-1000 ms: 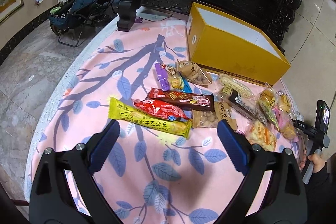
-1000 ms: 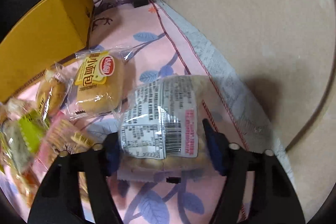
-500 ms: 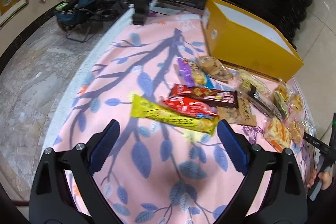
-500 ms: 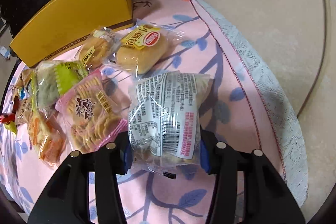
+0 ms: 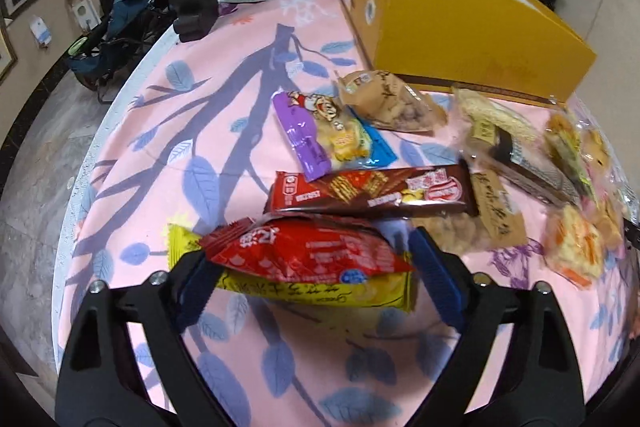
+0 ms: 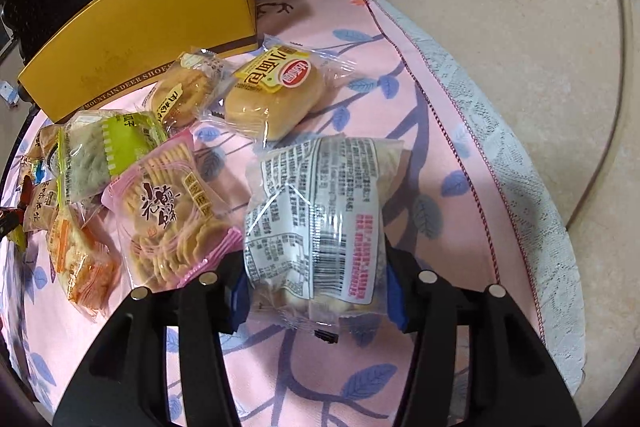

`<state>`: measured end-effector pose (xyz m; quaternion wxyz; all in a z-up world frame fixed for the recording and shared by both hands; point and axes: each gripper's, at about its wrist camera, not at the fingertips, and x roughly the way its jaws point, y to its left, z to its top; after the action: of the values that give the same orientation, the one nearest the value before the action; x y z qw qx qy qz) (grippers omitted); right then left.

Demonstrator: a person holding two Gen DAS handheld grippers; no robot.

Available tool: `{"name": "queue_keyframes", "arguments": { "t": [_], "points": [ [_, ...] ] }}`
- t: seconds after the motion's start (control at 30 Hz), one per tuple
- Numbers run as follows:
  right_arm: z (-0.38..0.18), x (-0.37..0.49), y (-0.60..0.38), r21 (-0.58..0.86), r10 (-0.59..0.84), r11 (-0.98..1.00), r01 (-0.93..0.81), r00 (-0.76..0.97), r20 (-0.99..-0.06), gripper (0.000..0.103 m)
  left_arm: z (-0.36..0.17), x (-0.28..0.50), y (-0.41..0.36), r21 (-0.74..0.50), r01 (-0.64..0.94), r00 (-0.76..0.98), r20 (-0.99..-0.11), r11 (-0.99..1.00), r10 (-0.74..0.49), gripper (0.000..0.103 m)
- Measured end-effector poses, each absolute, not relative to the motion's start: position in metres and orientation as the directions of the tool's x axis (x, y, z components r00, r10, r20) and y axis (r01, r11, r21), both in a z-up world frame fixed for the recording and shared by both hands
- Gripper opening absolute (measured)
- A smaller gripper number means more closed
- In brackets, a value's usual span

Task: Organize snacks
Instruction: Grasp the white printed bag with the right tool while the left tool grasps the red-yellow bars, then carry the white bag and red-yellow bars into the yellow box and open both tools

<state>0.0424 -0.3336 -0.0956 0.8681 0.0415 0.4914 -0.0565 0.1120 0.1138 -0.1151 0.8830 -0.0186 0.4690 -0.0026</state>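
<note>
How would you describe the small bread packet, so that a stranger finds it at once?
Start at the yellow box on the pink cloth. Just in front of its right corner lies the small bread packet, a clear wrapper around one smooth, golden bun. Unlike the ridged biscuits beside it, it carries a yellow label with a red oval logo.

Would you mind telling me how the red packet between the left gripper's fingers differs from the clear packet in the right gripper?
The red packet is opaque, glossy red foil; the clear packet is see-through, showing pale pieces under a white printed label with a barcode. The red packet lies crosswise on a yellow bar, between the left gripper's open fingers; the clear packet stands lengthwise, pinched by the right gripper. Both are sealed snack packs over the pink tablecloth.
</note>
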Motion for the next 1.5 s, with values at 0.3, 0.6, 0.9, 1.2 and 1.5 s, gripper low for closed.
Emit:
{"name": "queue_keyframes", "arguments": {
  "t": [0.3,0.6,0.9,1.2,1.5],
  "points": [
    [-0.097,0.045,-0.333,0.021,-0.055,0.990,0.138,0.520,-0.853,0.056,-0.128,0.109,0.121,-0.092,-0.064,0.571,-0.820,0.994,-0.039,0.050],
    [-0.093,0.036,-0.335,0.057,-0.029,0.988,0.144,0.537,-0.843,0.050,-0.107,0.085,0.117,-0.142,-0.085,0.626,-0.778,0.986,-0.058,0.047],
    [-0.069,0.012,-0.324,0.023,-0.059,0.991,0.129,0.593,-0.803,0.049,-0.074,0.049,0.093,-0.162,-0.027,0.661,-0.743,0.986,-0.104,0.047],
    [-0.036,0.015,-0.286,0.044,0.029,0.999,0.008,0.631,-0.776,0.049,-0.042,0.046,0.053,-0.203,0.068,0.676,-0.710,0.977,-0.195,0.048],
    [0.020,0.103,-0.224,0.100,0.173,0.984,-0.149,0.641,-0.748,0.049,0.019,0.141,0.015,-0.212,0.088,0.695,-0.686,0.973,-0.212,0.048]
  ]
}}
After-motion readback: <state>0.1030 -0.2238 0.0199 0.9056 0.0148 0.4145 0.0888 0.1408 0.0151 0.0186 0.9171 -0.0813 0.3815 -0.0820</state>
